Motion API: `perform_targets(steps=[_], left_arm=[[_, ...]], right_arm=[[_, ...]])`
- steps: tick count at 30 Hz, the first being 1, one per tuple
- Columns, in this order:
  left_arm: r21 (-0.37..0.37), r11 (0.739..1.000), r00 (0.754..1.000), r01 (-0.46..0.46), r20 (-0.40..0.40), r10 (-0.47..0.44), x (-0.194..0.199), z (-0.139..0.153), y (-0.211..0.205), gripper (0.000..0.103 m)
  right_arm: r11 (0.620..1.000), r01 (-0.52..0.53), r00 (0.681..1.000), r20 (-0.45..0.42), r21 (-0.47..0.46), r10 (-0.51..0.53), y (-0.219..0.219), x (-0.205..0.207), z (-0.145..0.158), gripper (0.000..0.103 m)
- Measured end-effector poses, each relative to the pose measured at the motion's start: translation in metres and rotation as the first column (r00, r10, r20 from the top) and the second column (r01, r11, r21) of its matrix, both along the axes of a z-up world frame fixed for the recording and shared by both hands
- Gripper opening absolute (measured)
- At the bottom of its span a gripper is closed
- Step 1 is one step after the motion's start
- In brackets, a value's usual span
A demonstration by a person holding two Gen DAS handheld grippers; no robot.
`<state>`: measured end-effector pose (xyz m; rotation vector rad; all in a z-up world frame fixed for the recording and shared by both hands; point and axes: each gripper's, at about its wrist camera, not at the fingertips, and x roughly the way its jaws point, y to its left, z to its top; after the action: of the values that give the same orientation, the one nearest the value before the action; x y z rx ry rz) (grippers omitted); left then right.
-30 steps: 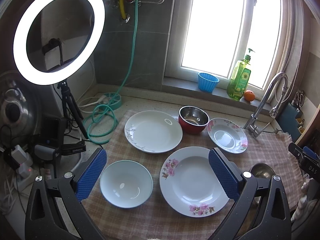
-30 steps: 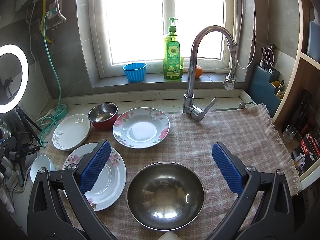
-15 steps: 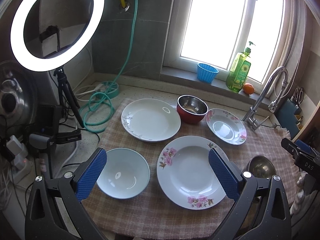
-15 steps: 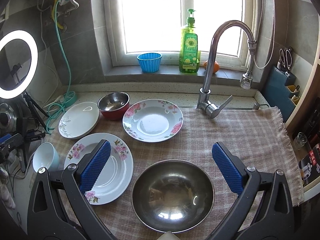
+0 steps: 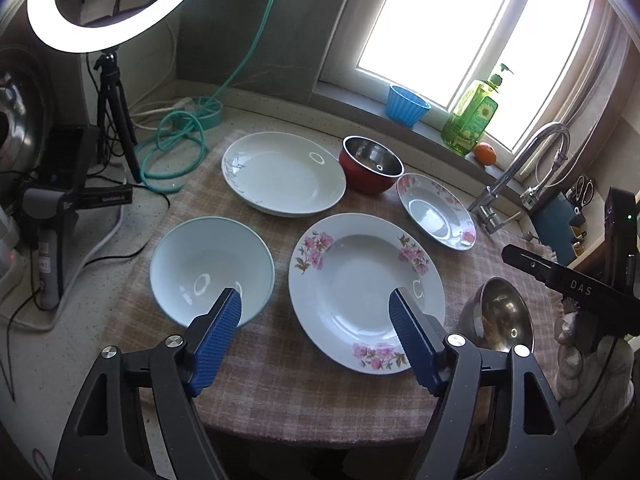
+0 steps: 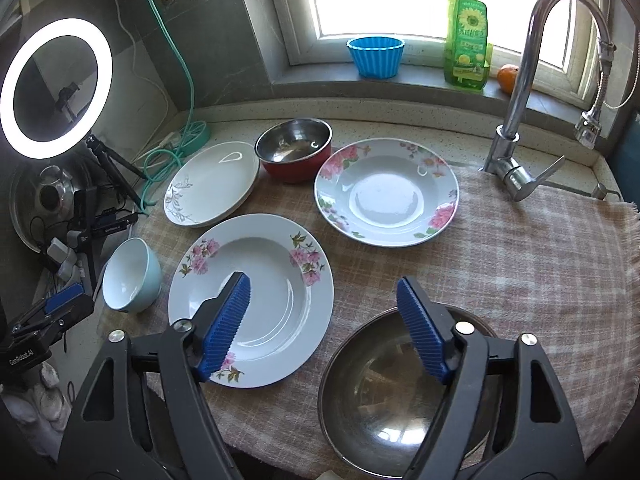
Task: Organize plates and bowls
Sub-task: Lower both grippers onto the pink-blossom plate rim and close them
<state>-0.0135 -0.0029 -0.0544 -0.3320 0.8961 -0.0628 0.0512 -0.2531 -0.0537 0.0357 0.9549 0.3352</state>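
Bowls and plates sit mouth-up; left tool (image 5: 316, 312) and right tool (image 6: 324, 300), closing, grasp nothing.

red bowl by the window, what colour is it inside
Bare shiny steel inside the red bowl; the right wrist view shows it best.

Blown-out window (image 5: 460, 28) and glowing ring light (image 6: 56, 88) light the scene; sharp focus, fisheye edges curve darkly
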Motion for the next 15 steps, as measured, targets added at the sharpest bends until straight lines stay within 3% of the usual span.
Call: perform_targets(steps=[2, 7, 9, 12, 15], left_arm=[[-0.034, 0.999, 0.999, 0.029, -0.028, -0.030, 0.001, -0.007, -0.002, 0.055], [-0.056, 0.993, 0.992, 0.107, -0.065, -0.110, 0.012, -0.014, -0.003, 0.037], [-0.064, 0.991, 0.989, 0.116, -0.087, -0.121, 0.020, -0.017, 0.001, 0.035], [-0.143, 0.983, 0.983, 0.115, -0.129, -0.134, 0.025, -0.025, 0.007, 0.032], [-0.175, 0.979, 0.977, 0.101, -0.169, -0.130, 0.023, -0.036, 0.008, 0.030]], right_arm=[[0.999, -0.007, 0.998, -0.063, 0.032, 0.009, 0.000, 0.011, -0.010, 0.062], [0.997, -0.020, 0.987, -0.159, 0.081, 0.032, 0.002, 0.027, -0.027, 0.046], [0.995, -0.025, 0.979, -0.199, 0.099, 0.044, 0.002, 0.035, -0.032, 0.045], [0.996, -0.051, 0.972, -0.224, 0.079, 0.067, 0.005, 0.048, -0.034, 0.043], [0.995, -0.076, 0.960, -0.265, 0.062, 0.090, 0.008, 0.064, -0.039, 0.034]])
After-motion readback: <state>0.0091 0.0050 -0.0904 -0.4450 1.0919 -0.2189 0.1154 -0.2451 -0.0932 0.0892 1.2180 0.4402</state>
